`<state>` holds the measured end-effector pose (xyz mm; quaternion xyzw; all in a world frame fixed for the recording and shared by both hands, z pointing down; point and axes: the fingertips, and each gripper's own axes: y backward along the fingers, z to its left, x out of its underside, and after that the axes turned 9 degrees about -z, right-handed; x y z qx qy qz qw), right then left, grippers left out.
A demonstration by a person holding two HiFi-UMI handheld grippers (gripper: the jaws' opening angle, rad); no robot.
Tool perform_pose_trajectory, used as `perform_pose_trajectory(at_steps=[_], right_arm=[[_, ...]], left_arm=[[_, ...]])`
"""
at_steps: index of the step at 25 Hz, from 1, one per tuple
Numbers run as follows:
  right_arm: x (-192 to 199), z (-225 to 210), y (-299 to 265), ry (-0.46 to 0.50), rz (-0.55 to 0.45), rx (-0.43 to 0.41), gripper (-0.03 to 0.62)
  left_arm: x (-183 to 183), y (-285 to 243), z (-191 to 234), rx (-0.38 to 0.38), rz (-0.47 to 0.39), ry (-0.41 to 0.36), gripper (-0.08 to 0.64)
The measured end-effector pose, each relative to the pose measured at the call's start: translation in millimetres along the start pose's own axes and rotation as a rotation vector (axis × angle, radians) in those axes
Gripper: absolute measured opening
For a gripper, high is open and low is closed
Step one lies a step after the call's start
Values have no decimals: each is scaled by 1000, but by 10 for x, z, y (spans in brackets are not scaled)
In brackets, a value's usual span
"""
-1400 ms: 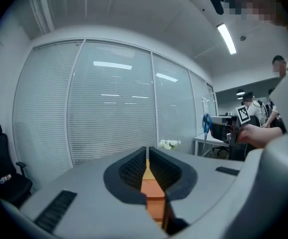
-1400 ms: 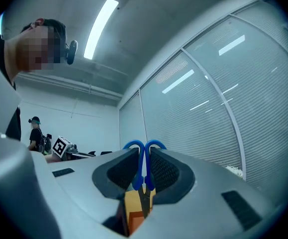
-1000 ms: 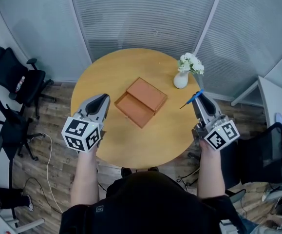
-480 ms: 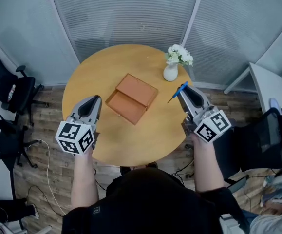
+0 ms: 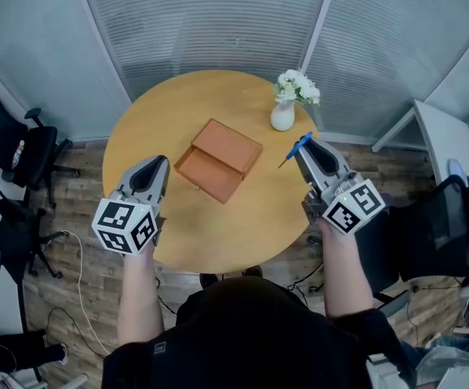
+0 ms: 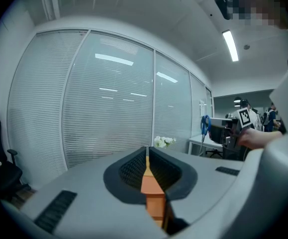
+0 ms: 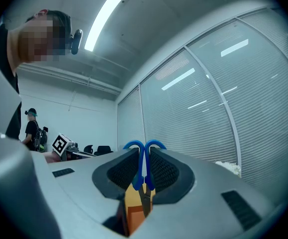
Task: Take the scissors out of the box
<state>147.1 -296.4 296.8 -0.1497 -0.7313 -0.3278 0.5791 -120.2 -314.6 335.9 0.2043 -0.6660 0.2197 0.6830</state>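
At the left of the head view, the left gripper hovers over the near-left edge of the round wooden table. Its jaws are pressed together on nothing, and its cube bears black-and-white square markers. Mid-table lies the open brown box, with a white vase of flowers up and to its right. At the right, the right gripper, with its own marker cube, pinches the scissors by their blue handles, over the table's right side, clear of the box.
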Motion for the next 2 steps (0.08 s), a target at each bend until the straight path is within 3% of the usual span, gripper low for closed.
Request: perform_pose_trajectory(at_steps=[2], right_arm=[[-5, 5, -8, 0, 0, -3, 86]], left_arm=[[-8, -6, -8, 2, -1, 0, 28]])
